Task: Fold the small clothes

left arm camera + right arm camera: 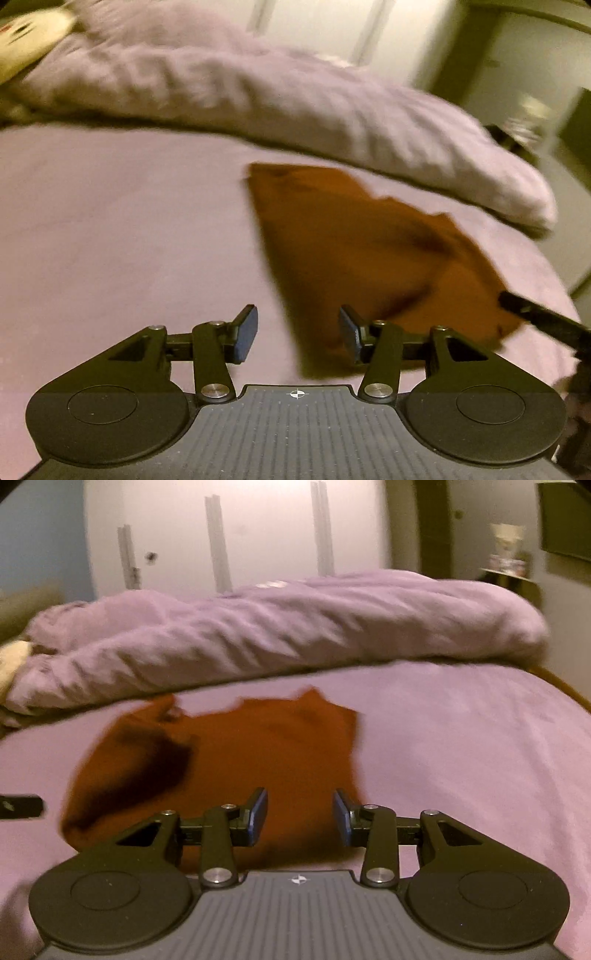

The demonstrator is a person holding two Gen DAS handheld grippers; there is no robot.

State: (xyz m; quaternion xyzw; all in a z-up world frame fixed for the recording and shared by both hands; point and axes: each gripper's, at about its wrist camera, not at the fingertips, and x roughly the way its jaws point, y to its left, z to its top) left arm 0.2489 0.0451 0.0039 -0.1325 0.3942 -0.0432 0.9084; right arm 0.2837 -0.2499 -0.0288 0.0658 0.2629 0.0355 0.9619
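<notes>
The rust-brown cloth garment lies partly folded on the lilac bedsheet, near the rumpled duvet. Left gripper and right gripper both hover half open, empty.

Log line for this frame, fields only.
garment: rust-brown cloth lying on purple sheet | left gripper: open, empty | right gripper: open, empty

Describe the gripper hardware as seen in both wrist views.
Both match. The left gripper and right gripper are black, with blue pads on the fingers, silver pivot screws, two round discs flanking a grey ribbed plate, and a small white crosshair mark. No cables or sleeves visible.
</notes>
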